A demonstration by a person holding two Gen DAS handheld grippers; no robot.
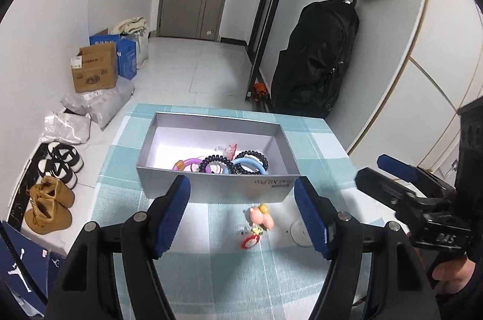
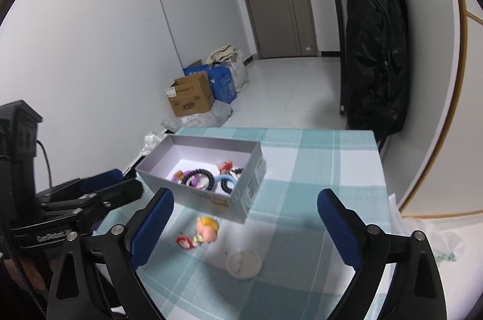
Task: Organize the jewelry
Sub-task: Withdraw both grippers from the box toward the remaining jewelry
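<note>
A grey open box [image 1: 169,178] [image 2: 157,179] stands on the checked tablecloth. It holds several hair ties and bracelets: black coils [image 1: 252,155], a blue ring [image 1: 252,164], a purple ring [image 1: 190,161]. In front of the box lie a pink doll charm [image 1: 261,219] [image 2: 206,228], a small red ornament [image 1: 250,241] [image 2: 184,242] and a white round disc [image 1: 299,232] [image 2: 244,263]. My left gripper [image 1: 243,194] is open and empty, above the charm. My right gripper [image 2: 244,205] is open and empty, above the charm and disc. It also shows at the right of the left wrist view [image 1: 374,172].
The teal checked table [image 1: 229,283] [image 2: 317,163] ends just behind the box. On the floor at the left are cardboard boxes [image 1: 95,68], parcels and shoes [image 1: 49,205]. A black bag [image 1: 314,60] [image 2: 374,60] hangs at the right wall.
</note>
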